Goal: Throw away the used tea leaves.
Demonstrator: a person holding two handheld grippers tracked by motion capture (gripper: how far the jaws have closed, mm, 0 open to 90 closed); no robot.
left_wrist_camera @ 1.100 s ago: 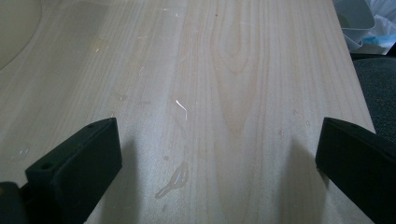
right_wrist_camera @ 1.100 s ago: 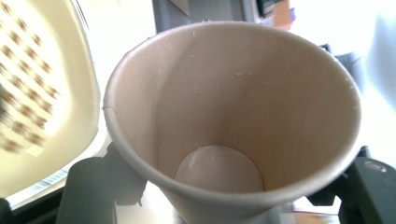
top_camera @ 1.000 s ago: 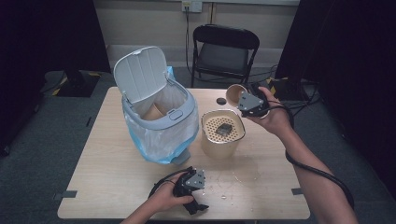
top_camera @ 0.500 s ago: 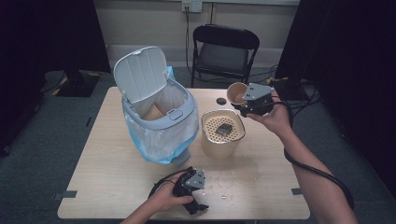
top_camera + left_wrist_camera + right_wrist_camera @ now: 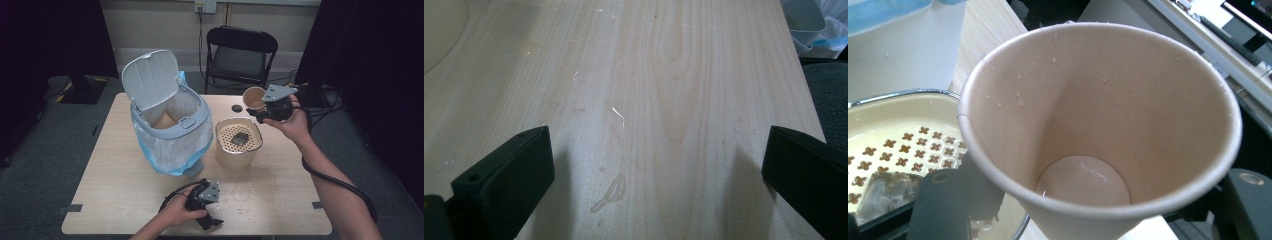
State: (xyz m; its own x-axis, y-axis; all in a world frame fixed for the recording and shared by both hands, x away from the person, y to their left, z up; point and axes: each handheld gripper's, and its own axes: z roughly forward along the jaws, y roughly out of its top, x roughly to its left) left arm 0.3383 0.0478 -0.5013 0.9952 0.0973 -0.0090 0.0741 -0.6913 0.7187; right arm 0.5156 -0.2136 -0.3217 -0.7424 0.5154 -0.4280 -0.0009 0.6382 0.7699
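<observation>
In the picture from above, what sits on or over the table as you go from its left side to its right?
White lidded bin with its blue-edged liner → left gripper near the front edge → cream strainer pot → paper cup → right gripper, holding that cup.

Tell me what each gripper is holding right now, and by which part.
The right gripper holds a paper cup by its side wall just below the rim. The left gripper holds nothing, jaws open over the table.

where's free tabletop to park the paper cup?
Bare wood left of the trash bin, out to the table's left edge, and the near-left corner beside the left tool. Far-right corner looks free. Crowded: between bin and beige strainer bucket; wet patch in front of the bucket.
</observation>
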